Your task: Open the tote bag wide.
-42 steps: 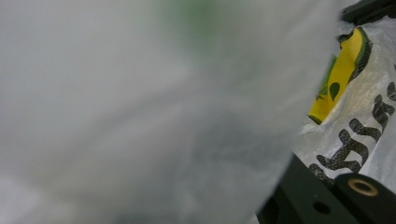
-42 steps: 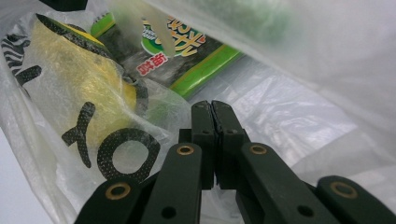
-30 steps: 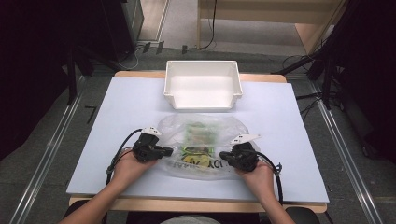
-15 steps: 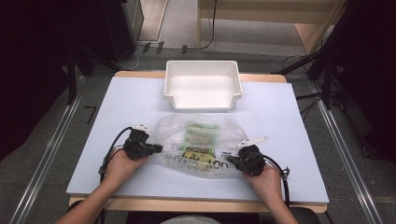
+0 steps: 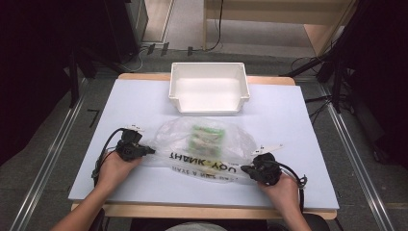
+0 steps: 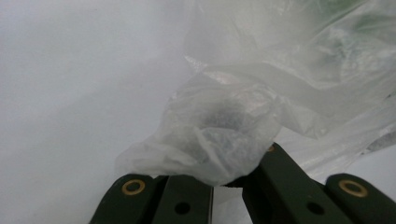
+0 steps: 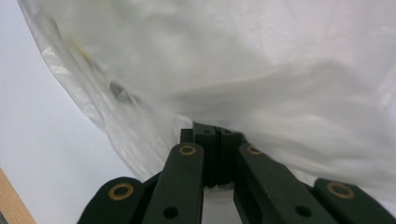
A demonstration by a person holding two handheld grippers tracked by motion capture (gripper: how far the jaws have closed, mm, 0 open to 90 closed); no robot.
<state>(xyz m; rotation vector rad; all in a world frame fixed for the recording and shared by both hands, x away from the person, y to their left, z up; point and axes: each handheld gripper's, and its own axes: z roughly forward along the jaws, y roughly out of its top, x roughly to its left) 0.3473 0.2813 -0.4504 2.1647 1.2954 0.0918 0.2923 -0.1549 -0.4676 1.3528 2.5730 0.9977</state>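
Since the earlier frame, both hands have been drawn apart, stretching the plastic bag (image 5: 202,149) crosswise on the tabletop (image 5: 298,120). Left claw (image 5: 150,150) and right claw (image 5: 245,169) are clamped on its opposite ends, the bag lying between them.

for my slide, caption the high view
Both grippers, left gripper and right gripper, shut on a clear plastic bag.
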